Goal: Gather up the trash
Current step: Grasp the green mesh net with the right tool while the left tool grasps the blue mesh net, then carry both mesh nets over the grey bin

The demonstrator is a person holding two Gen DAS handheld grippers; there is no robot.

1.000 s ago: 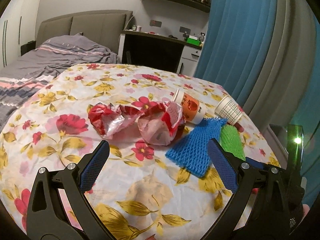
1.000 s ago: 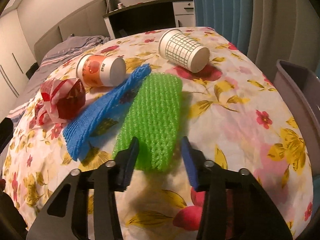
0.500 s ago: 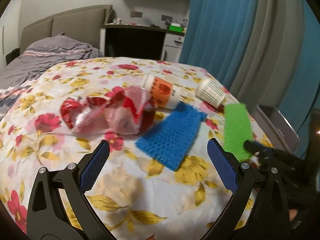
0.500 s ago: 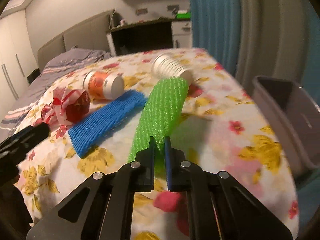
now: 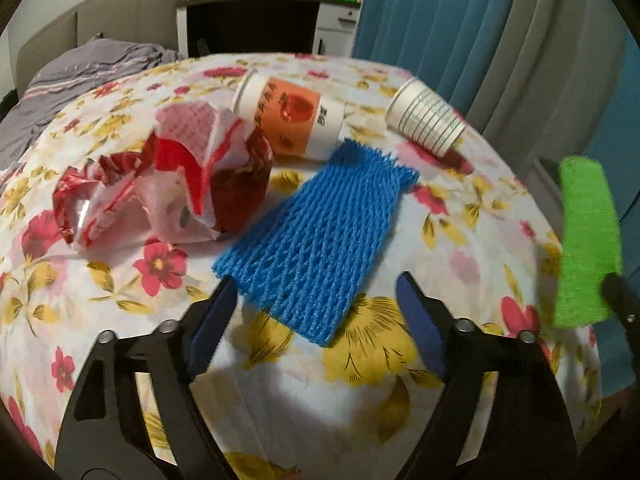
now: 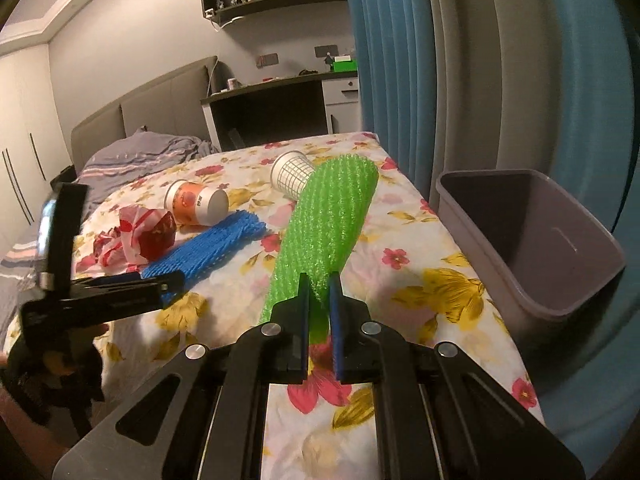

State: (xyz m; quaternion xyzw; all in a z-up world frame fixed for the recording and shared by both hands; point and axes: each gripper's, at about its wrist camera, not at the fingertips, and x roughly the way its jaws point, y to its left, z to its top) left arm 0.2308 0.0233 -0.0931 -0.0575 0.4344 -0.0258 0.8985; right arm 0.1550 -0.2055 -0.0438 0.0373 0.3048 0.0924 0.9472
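Observation:
My right gripper [image 6: 319, 280] is shut on the near end of a green foam net [image 6: 325, 232], held up off the flowered bedspread [image 6: 436, 288]; the same green foam net [image 5: 586, 240] shows at the right of the left wrist view. My left gripper [image 5: 314, 288] hangs over the near end of a blue foam net [image 5: 320, 236] that lies flat; its jaws are closing, one on each side of the net, pads apart from it. Behind lie an orange paper cup [image 5: 292, 114], a white gridded cup [image 5: 426, 122] and a crumpled red-and-white wrapper [image 5: 168, 188].
A grey plastic bin [image 6: 532, 240] stands beside the bed on the right, under the blue curtain [image 6: 460, 60]. A headboard, a grey duvet [image 6: 144, 156] and a dark desk [image 6: 276, 112] lie beyond the bed.
My right gripper shut on the green net and lifted it off the bed toward the right. My left gripper moved down over the blue net and its jaws narrowed.

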